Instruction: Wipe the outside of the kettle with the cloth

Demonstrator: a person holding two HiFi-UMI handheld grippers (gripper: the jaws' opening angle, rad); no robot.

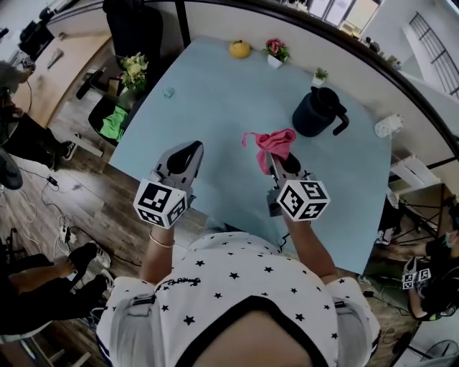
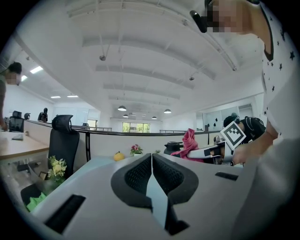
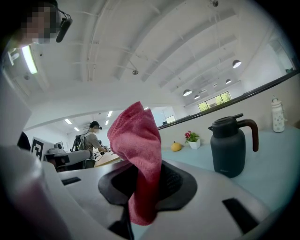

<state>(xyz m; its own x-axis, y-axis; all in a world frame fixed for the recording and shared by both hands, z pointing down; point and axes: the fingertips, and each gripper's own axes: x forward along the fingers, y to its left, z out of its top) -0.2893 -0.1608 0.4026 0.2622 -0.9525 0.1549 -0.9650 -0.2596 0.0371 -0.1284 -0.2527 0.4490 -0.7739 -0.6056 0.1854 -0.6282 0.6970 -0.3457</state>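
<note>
Pinching one cloth (image 1: 274, 141), one kettle (image 1: 315, 112) apart.

I had bare table (image 1: 215, 115) ahead of me, so the near and left sides of the kettle (image 1: 315, 111) lay open. Its handle (image 1: 343, 123) jutted out on the right. Behind it, a small plant (image 1: 320, 74) and the partition (image 1: 215, 21) crowded the far side.

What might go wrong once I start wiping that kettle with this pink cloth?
The kettle stands unsteadied; the left gripper is shut and off to the side, so a push might slide it toward the small potted plant. The pink cloth flops loosely from the right gripper and might pull out.
</note>
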